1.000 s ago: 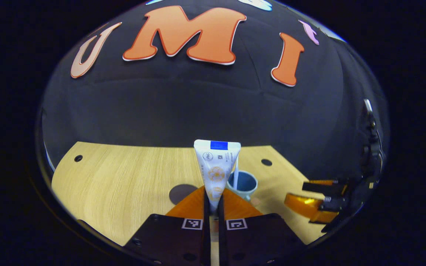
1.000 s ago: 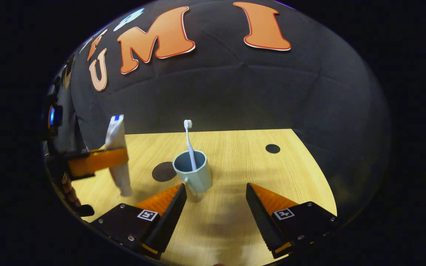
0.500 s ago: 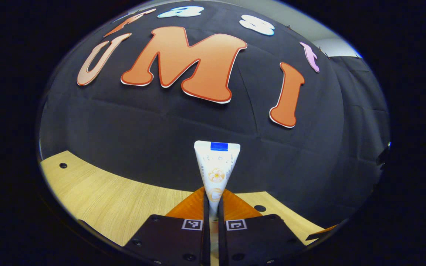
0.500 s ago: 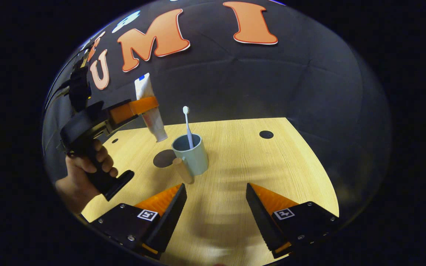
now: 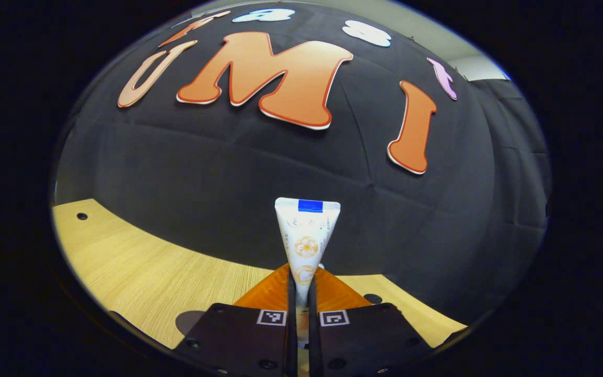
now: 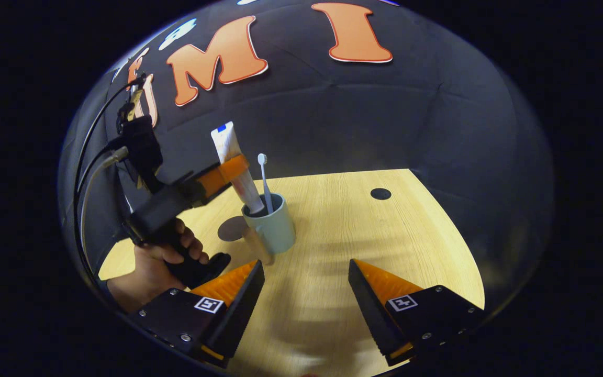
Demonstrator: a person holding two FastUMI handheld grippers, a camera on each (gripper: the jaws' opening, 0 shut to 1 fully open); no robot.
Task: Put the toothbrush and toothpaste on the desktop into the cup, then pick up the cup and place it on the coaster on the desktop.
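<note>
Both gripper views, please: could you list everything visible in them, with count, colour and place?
toothpaste tube: one, white with a blue end, cap end lowered into the cup, pinched by the left claw
toothbrush: one, white, standing in the cup
cup: one, pale blue-green, wooden handle, mid-desktop
coaster: one, dark, round, flat beside the cup
desktop: one, light wood, with dark holes
hand: one, gripping the left claw's handle
left claw: one, shut on the tube
right claw: one, open, above the desktop near the cup
</note>
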